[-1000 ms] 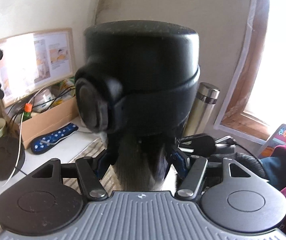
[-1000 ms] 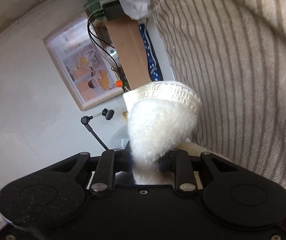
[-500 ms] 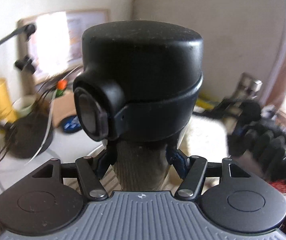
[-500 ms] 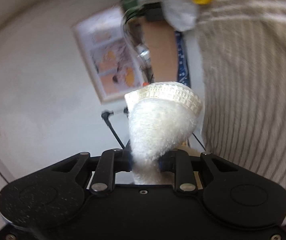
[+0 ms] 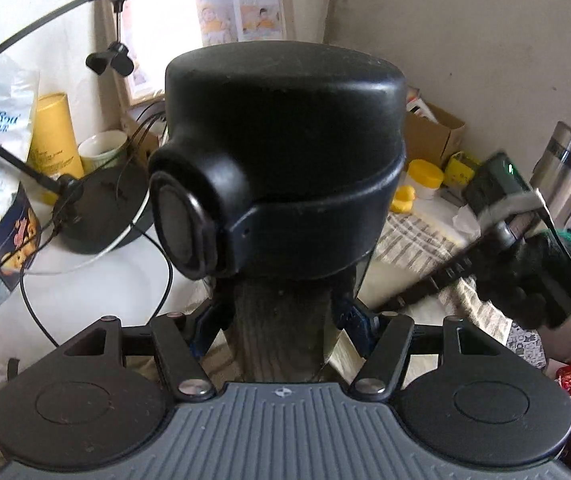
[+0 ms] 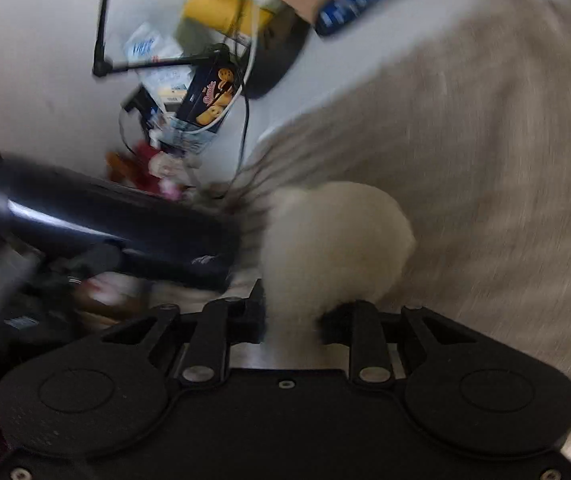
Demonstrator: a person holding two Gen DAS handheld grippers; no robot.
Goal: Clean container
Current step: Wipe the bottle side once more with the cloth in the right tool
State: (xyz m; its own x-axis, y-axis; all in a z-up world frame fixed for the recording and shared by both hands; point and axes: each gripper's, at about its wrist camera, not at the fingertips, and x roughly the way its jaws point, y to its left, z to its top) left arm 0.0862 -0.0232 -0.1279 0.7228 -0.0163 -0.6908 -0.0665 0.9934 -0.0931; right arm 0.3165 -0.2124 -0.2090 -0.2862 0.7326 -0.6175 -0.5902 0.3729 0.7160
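My left gripper (image 5: 281, 312) is shut on the container (image 5: 285, 168), a tumbler with a big black lid and a round button on its left side. The container fills the middle of the left wrist view and hides the fingertips. My right gripper (image 6: 291, 316) is shut on a white fluffy cloth (image 6: 333, 248), which bulges out ahead of the jaws. In the blurred right wrist view the container (image 6: 105, 220) shows as a dark cylinder lying across the left, close beside the cloth. A gloved hand (image 5: 525, 280) carrying the right gripper shows at the right edge of the left wrist view.
A striped cloth (image 5: 417, 240) covers the table. At the back stand a steel flask (image 5: 565, 168), a cardboard box (image 5: 433, 136) and a yellow-lidded jar (image 5: 425, 176). To the left are a black lamp base (image 5: 101, 208), a yellow tube (image 5: 53, 136), a cookie box (image 5: 9, 236) and loose cables.
The left gripper sank and tilted down with the container. The right gripper rolled far over and swept sideways with the cloth, bringing the container into its view. Both grips held.
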